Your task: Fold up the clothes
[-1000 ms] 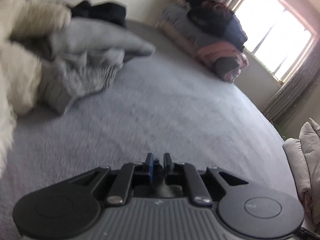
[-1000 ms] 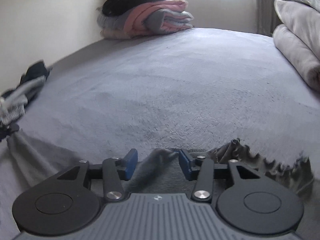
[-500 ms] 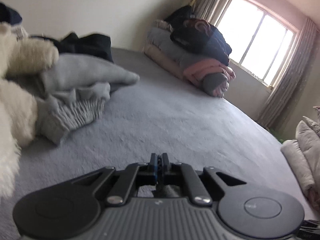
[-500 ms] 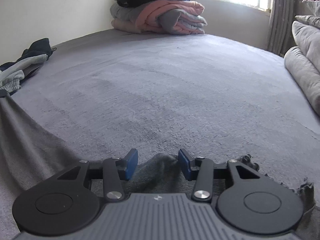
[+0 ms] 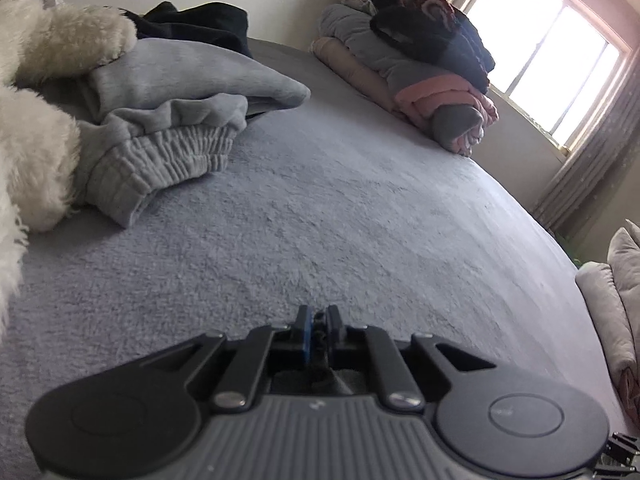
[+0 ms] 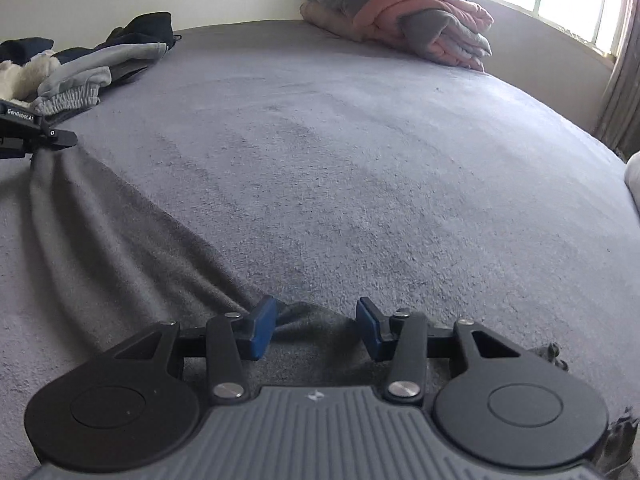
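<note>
Left gripper (image 5: 317, 322): fingers pressed together, pinching an edge of the dark grey cloth (image 6: 132, 248); in the right wrist view it shows at the far left (image 6: 60, 139) with that cloth hanging from its tip.
Right gripper (image 6: 316, 326): fingers partly apart and just now closing in; a fold of the cloth lies between them, and the pads are not pressing on it.
Dark grey cloth: stretched low over the bed (image 6: 380, 160) from the left gripper to the right one, at the near left.
Writing: "GenRobot.AI" in white on the left gripper's side.
Grey sweatpants (image 5: 160, 152): crumpled at the far left, beside a white fluffy toy (image 5: 36, 140).
Folded stack (image 6: 400, 16): piled at the far side by the window (image 5: 552, 60).
</note>
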`<act>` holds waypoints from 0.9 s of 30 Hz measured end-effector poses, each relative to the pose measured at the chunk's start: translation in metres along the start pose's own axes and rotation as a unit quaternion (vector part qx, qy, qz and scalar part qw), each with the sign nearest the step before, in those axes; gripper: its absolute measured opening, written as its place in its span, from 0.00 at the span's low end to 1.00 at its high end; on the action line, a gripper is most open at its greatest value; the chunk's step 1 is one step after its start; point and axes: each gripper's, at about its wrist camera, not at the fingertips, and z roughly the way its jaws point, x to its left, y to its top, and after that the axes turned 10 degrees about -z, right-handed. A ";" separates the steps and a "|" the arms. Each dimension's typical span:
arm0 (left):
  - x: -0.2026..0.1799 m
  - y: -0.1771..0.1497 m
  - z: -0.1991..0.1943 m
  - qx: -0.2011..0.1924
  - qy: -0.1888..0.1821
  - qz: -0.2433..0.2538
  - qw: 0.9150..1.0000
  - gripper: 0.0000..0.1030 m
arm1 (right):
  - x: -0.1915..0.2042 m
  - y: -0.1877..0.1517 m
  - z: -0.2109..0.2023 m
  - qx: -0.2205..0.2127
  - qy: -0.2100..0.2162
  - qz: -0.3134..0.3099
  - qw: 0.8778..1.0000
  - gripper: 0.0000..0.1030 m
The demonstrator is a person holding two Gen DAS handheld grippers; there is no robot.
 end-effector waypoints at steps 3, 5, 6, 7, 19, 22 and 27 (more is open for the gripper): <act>-0.004 -0.001 -0.006 -0.023 -0.008 0.010 1.000 0.03 | 0.003 -0.004 -0.003 -0.015 0.003 0.004 1.000 0.06; -0.007 -0.001 -0.014 -0.052 -0.019 0.017 0.998 0.02 | 0.011 -0.007 -0.008 -0.038 -0.022 -0.013 0.999 0.05; -0.009 -0.001 -0.018 -0.067 -0.024 0.023 0.997 0.02 | 0.015 -0.009 -0.010 -0.052 -0.038 -0.020 0.998 0.05; -0.011 -0.002 -0.021 -0.079 -0.025 0.029 0.996 0.02 | 0.018 -0.010 -0.012 -0.066 -0.054 -0.021 0.996 0.05; 0.007 0.004 -0.005 -0.012 0.011 -0.026 1.000 0.18 | 0.024 -0.004 0.002 -0.048 -0.095 0.016 0.994 0.09; 0.000 0.007 -0.015 0.002 0.024 -0.023 0.999 0.42 | 0.026 -0.006 -0.013 -0.056 -0.090 0.025 0.994 0.19; -0.010 0.003 -0.019 0.025 0.052 -0.010 0.998 0.49 | 0.040 -0.017 -0.038 -0.067 -0.078 0.019 0.994 0.22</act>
